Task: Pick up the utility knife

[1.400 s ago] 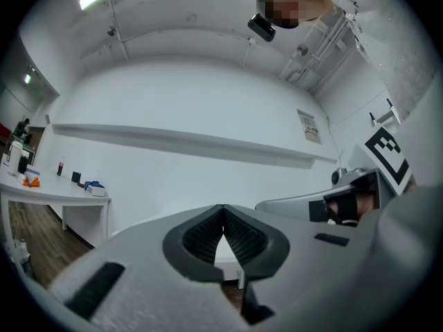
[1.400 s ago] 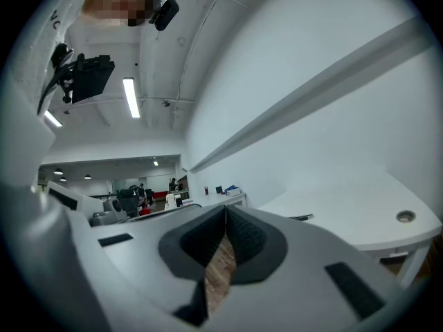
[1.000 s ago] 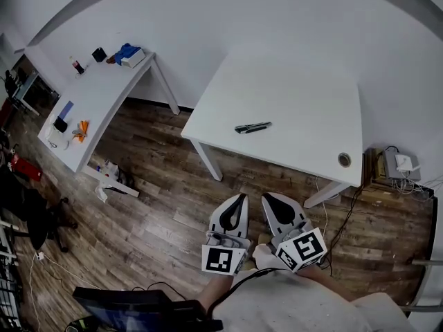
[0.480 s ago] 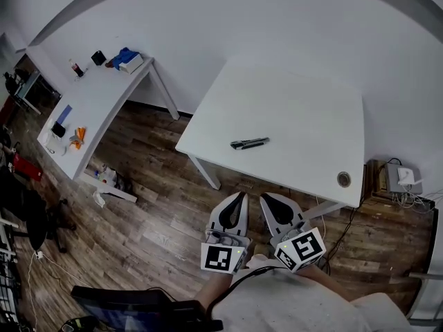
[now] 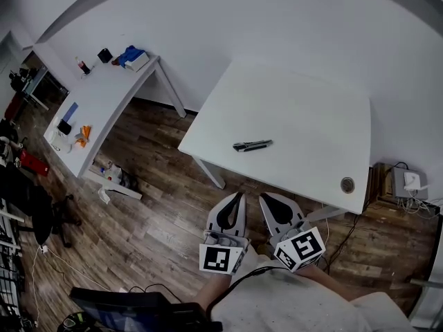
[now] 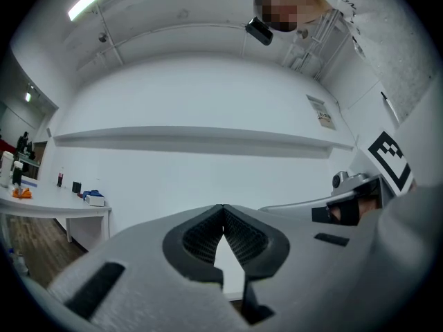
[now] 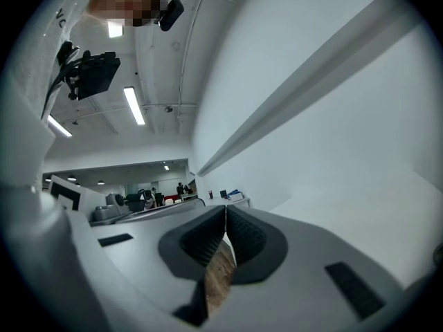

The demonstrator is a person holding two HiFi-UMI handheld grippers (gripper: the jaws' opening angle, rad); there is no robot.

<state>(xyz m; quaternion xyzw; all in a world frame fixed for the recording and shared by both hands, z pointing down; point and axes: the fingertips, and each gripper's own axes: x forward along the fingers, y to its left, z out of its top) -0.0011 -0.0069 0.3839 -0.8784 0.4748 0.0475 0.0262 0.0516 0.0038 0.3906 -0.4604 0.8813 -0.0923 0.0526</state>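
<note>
Since a second ago the white table [image 5: 304, 116] and the knife on it have slid a little lower in the head view, so you have closed some of the gap. Both grippers keep their place low in the view, just ahead of your body.

Nearest you, the left gripper [image 5: 238, 198] and right gripper [image 5: 266, 199] sit side by side, pointing roughly level toward the table. Each carries its marker cube [image 5: 223, 259] at the rear. Their shells are smooth, pale, moulded plastic with dark, ribbed pads inside. In each gripper view the pads are pressed together at the tips with nothing between them. That suits a carry posture, I judge: tucked in and shut while you walk up, and neither is committed to the pick yet.

Below and beyond them runs the wood-plank floor [image 5: 159, 206], brown and grained.

Further on, the utility knife [image 5: 252, 145] lies flat on the matte tabletop, near the front edge and well apart from both grippers. It is a slim, dark bar, lying roughly parallel to that edge. Lying so low, it will probably need a pinch across its narrow width.

At the far left stands a side desk [image 5: 104, 102] with small clutter on it, against the plain white wall.
</note>
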